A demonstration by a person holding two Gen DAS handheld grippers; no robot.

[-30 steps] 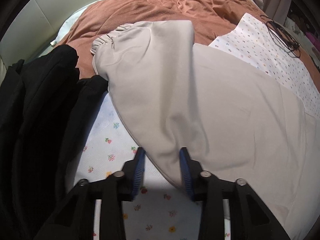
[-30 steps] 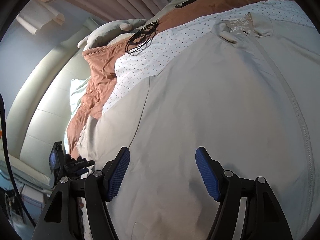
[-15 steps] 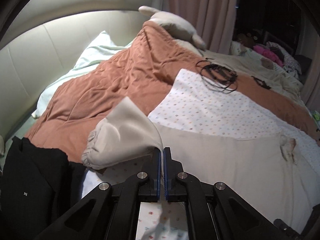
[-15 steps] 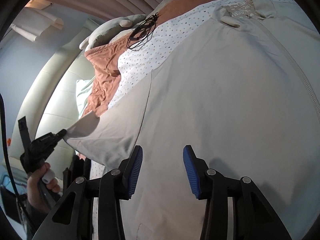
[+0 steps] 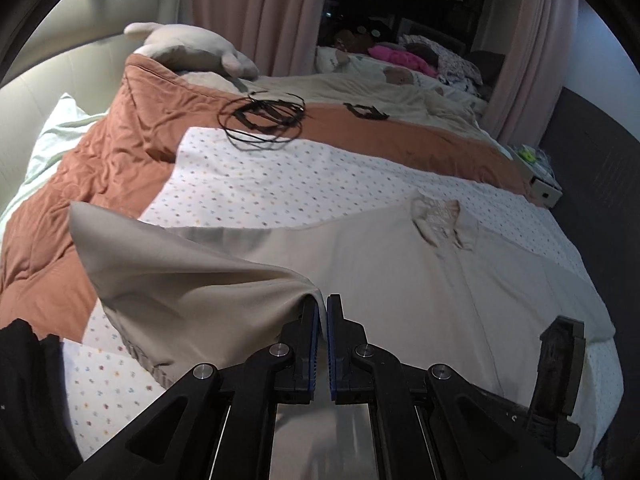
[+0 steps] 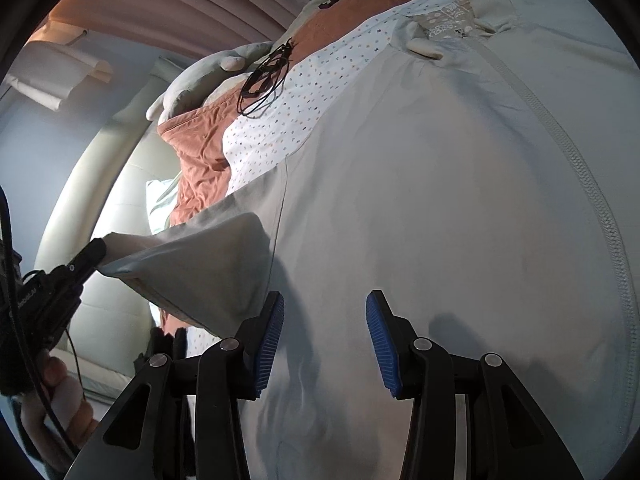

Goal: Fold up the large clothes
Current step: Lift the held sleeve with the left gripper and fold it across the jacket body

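Note:
A large beige zip-up jacket (image 5: pixel 400 264) lies spread flat on the bed, collar (image 5: pixel 438 220) at the far side. My left gripper (image 5: pixel 323 304) is shut on the edge of the jacket's sleeve (image 5: pixel 192 280) and holds it raised above the bed, the elastic cuff hanging at the lower left. In the right wrist view the left gripper (image 6: pixel 86 256) shows at the left edge, pinching the lifted sleeve (image 6: pixel 200 272). My right gripper (image 6: pixel 324 308) hovers low over the jacket's body (image 6: pixel 440 200), left of the zipper (image 6: pixel 592 184). Its pads stand apart with nothing between them.
Under the jacket lies a white dotted sheet (image 5: pixel 280 184), with a brown duvet (image 5: pixel 100 168) to the left. A coiled black cable (image 5: pixel 264 120) and a beige plush (image 5: pixel 192 48) lie further back. Black clothes (image 5: pixel 24 380) are piled at the near left. A small box (image 5: pixel 544 192) sits at the bed's right edge.
My left gripper shut on the sleeve, then lifted it and swung it up over the bed. The right gripper's jaws narrowed and the hand stayed in place.

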